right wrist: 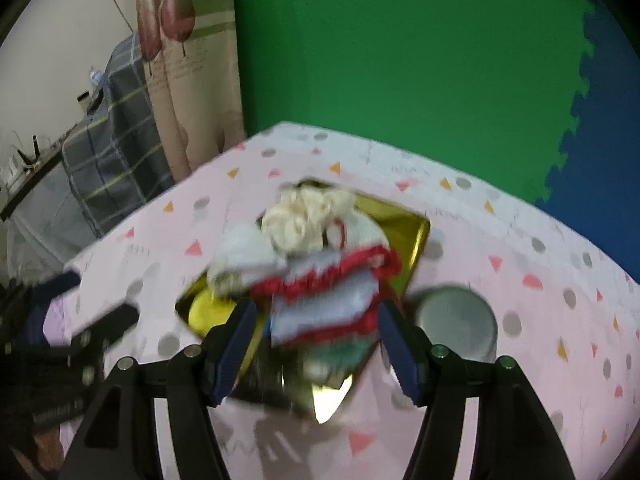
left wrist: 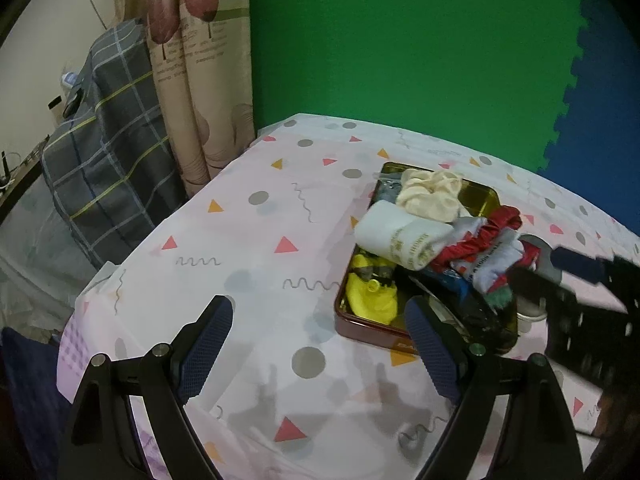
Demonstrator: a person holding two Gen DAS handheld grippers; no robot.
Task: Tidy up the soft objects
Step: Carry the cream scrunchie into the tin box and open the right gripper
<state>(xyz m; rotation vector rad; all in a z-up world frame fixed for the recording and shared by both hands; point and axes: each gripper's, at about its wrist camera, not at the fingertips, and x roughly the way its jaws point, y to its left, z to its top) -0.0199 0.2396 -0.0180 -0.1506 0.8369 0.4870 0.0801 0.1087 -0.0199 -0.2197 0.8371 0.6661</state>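
An open red tin [left wrist: 360, 330] with a gold inside sits on the patterned tablecloth, heaped with soft things. On top are a cream cloth [left wrist: 430, 196], a rolled white sock [left wrist: 400, 240], a red ruffled fabric [left wrist: 492, 232] and something yellow [left wrist: 372, 296]. My left gripper [left wrist: 320, 308] hovers open just left of the tin's near corner, holding nothing. In the right wrist view my right gripper [right wrist: 318, 312] is open over the near side of the tin [right wrist: 404, 224]. A blurred red-and-white sock bundle [right wrist: 328, 292] lies between and beyond its fingers, and the pads do not touch it.
A round grey metal cup [right wrist: 456, 320] stands right of the tin, close to the right finger. The left gripper [right wrist: 88, 300] shows at the left edge. A plaid-covered object [left wrist: 108, 152] and a curtain [left wrist: 188, 80] stand past the table's left edge. Green and blue mats lie behind.
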